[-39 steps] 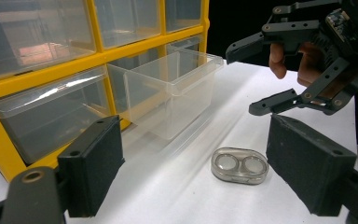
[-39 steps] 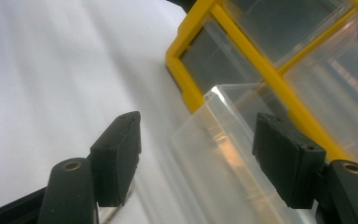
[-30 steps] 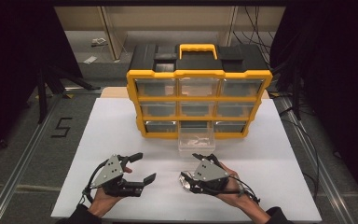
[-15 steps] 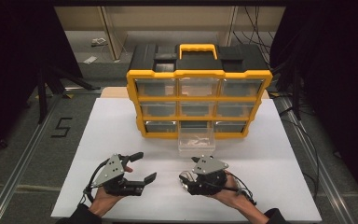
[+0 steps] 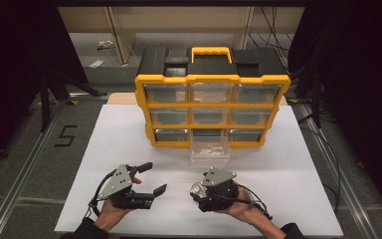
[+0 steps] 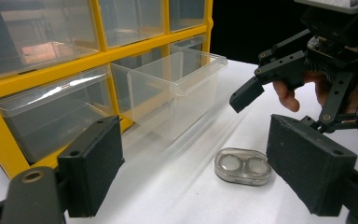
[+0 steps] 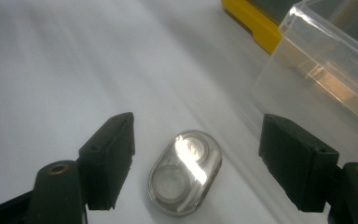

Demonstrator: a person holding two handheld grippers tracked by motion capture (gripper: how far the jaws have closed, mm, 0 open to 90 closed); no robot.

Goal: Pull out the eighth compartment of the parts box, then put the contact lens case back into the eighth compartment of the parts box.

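Note:
A small clear twin-well case (image 7: 185, 172) lies flat on the white table (image 5: 288, 169), a little in front of the pulled-out clear drawer (image 5: 210, 151). My right gripper (image 7: 204, 158) hangs over the case with a pad on each side and neither touching. Its jaws have just been opening. In the high view the right gripper (image 5: 203, 194) sits at the front centre, with the case (image 5: 197, 188) at its tip. My left gripper (image 5: 155, 177) is open and empty, to the left of it. From the left gripper view, the left gripper (image 6: 200, 163) faces the case (image 6: 242, 166) and the drawer (image 6: 172, 88).
A yellow and black organiser (image 5: 211, 107) with three rows of clear drawers stands at the back of the table. Its bottom middle drawer sticks out toward me. A right-gripper finger (image 6: 245, 94) reaches over the case. Dark floor and rails surround the table.
The right gripper looks slightly turned over the case. The left gripper, drawer and organiser have not moved.

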